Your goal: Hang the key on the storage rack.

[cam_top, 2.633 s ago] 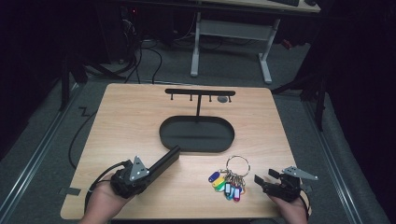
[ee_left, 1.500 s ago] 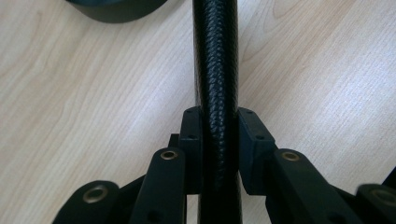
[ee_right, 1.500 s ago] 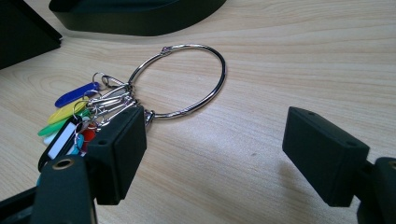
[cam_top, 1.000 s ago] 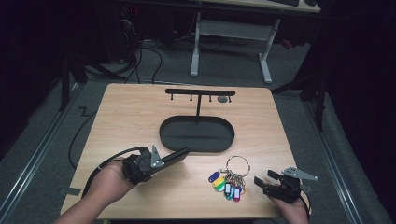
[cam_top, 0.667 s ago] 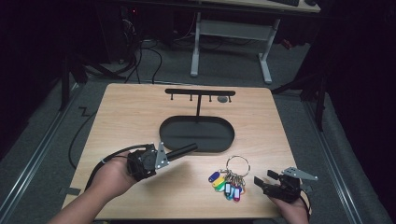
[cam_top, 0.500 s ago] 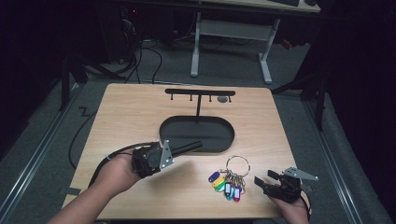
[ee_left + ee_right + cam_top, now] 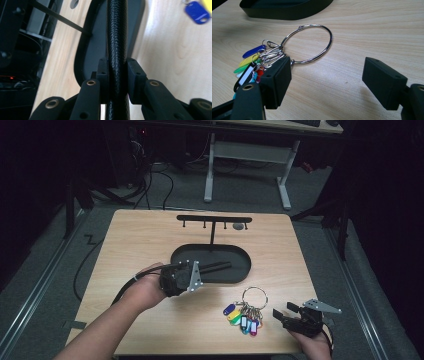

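My left gripper [image 7: 204, 270] [image 7: 117, 72] is shut on a black braided rod [image 7: 116, 30]. The rod [image 7: 222, 266] points to the right, over the near rim of a black oval base [image 7: 240, 254] [image 7: 88, 50]. From that base rises a thin post with a hook bar [image 7: 214, 219]. A metal key ring [image 7: 255, 297] [image 7: 312, 42] with several coloured tags [image 7: 241, 319] [image 7: 249, 62] lies on the table at the near right. Just right of the tags, my right gripper [image 7: 282, 310] [image 7: 327, 75] stands open, low over the wood, with nothing between its jaws.
The wooden table [image 7: 140, 240] stands on grey carpet. A white desk frame [image 7: 250, 155] is beyond its far edge. A cable [image 7: 85, 265] trails off the left side from my left gripper. A small round grey piece [image 7: 239, 226] sits under the hook bar's right end.
My left gripper has moved right and away from the near left, carrying the rod until it reaches over the oval base. The right gripper and the keys have stayed put.
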